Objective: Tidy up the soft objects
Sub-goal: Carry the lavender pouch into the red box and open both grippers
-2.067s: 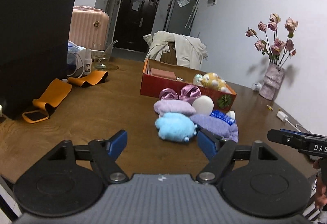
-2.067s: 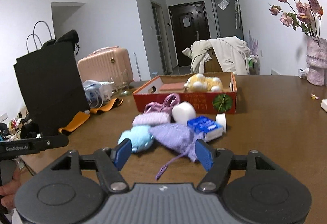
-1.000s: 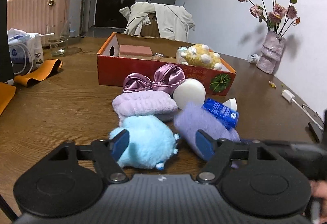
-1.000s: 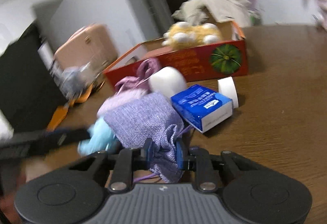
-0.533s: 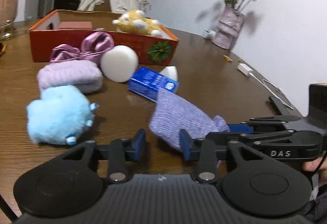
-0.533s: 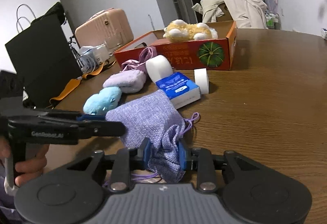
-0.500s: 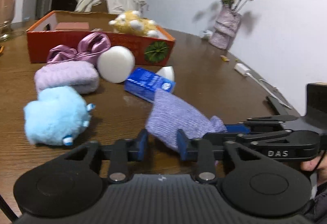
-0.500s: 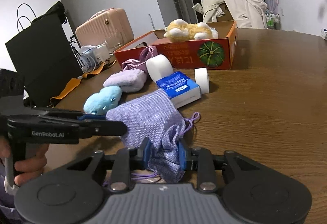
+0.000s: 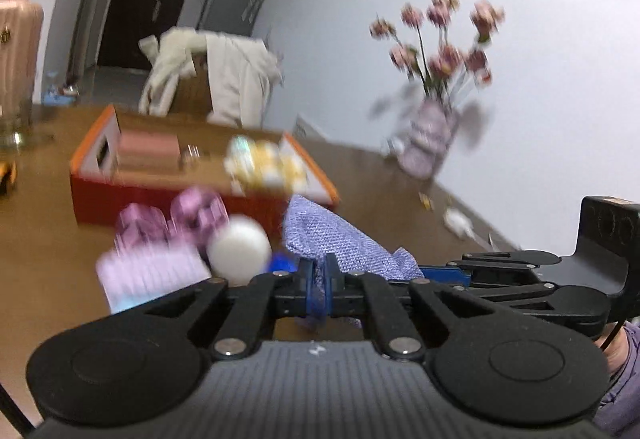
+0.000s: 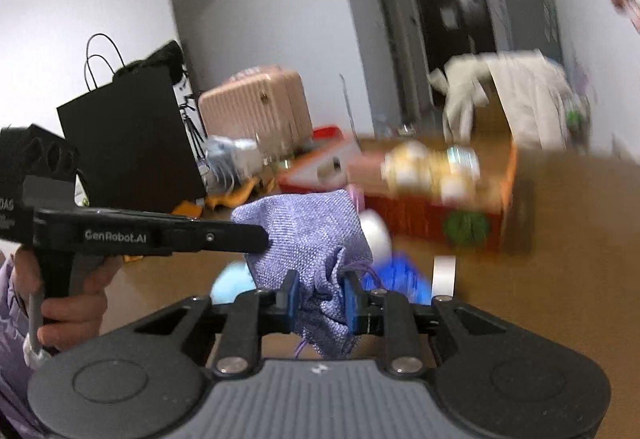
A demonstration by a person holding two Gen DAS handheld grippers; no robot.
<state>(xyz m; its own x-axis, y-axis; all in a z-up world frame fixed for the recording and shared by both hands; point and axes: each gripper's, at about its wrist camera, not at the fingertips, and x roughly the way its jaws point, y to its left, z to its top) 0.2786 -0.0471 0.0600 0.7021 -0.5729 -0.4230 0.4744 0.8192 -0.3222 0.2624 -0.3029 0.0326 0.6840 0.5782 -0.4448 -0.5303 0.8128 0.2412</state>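
Both the left gripper and right gripper hold the purple pouch above the counter, probably bound next for the red box at center.

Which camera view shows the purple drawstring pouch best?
The right wrist view: the purple pouch fills its centre, showing its gathered neck pinched in the right gripper and the left gripper on its side. The left wrist view shows only one corner above the left gripper.

Motion blur smears the red box, its plush toy and flowers.
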